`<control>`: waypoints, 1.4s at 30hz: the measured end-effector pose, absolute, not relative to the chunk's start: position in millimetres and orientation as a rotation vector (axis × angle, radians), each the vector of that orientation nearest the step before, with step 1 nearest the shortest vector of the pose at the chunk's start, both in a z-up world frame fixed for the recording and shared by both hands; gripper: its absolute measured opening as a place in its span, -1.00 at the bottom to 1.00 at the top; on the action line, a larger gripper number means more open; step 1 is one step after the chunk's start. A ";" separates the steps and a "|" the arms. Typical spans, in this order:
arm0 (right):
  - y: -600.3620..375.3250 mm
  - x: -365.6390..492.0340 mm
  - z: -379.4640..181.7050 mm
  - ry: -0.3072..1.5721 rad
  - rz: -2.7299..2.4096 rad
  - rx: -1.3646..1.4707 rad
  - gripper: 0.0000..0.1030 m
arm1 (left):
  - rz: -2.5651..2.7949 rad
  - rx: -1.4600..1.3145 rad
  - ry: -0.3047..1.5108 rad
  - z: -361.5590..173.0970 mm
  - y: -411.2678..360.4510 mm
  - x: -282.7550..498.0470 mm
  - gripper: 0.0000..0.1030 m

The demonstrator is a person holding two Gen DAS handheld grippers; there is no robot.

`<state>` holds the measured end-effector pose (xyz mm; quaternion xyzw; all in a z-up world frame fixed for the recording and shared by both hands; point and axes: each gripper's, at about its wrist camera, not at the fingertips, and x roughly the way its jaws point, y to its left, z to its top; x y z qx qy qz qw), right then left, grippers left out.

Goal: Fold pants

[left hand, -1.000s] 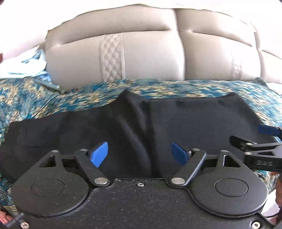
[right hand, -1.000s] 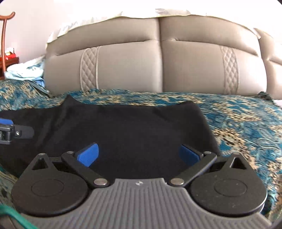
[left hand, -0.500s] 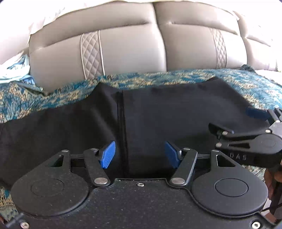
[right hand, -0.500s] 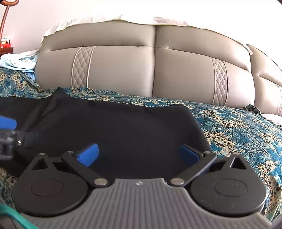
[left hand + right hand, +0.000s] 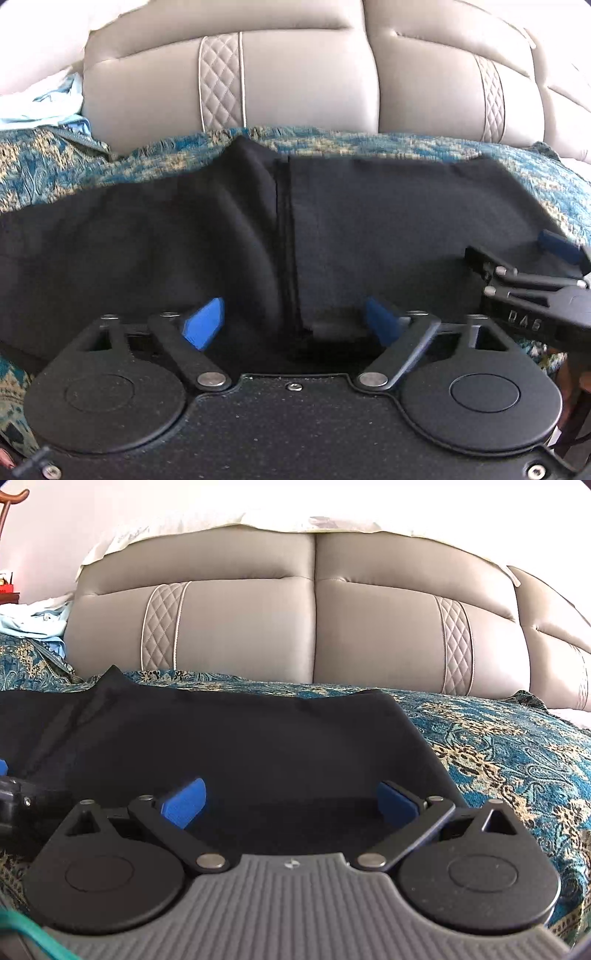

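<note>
Black fabric fills the middle of the left wrist view: the pants [image 5: 184,240] lie flat across a teal-and-gold patterned bedspread [image 5: 48,166], reaching from the 9 o'clock edge to about 3 o'clock. A dark vertical seam or fold edge runs down their centre toward 6 o'clock. The left gripper [image 5: 293,323] sits low at 6 o'clock, its blue pads on either side of that seam; the jaws are closing, with pants cloth between them, though the pads do not yet press it. At 3 o'clock the right gripper [image 5: 517,258] reaches in over the pants' edge, and pale letters on its body read roughly "DAS". A padded grey headboard [image 5: 295,74] spans 12 o'clock. Against the frame a second ago, the left pads stand closer together and the pants look nearer and larger.

From the right wrist view, the pants [image 5: 240,746] cover 9 o'clock through the centre, their right edge ending around 3 o'clock against the bedspread [image 5: 517,746]. The right gripper [image 5: 291,803] has its blue pads spread wide over the cloth's near edge, gripping nothing. The left gripper [image 5: 14,797] shows only partly at 9 o'clock. The right gripper's pads stand as far apart as a second ago.
</note>
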<state>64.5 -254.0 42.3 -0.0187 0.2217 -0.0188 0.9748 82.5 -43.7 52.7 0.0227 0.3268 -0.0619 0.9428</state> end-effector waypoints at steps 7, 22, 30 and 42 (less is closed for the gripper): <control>-252.4 63.5 41.1 0.437 -0.042 -0.041 1.00 | -0.210 -0.006 0.558 93.3 -54.9 111.8 -0.46; -256.4 72.1 83.0 0.267 -0.158 -0.265 1.00 | -0.199 0.125 0.578 50.5 -94.7 141.7 -0.24; -314.0 162.4 99.3 0.546 -0.140 -0.168 1.00 | -0.207 0.108 0.570 50.6 -92.1 140.3 -0.21; -361.9 185.2 72.3 0.728 -0.243 0.078 1.00 | -0.205 0.126 0.549 47.6 -93.3 138.1 -0.19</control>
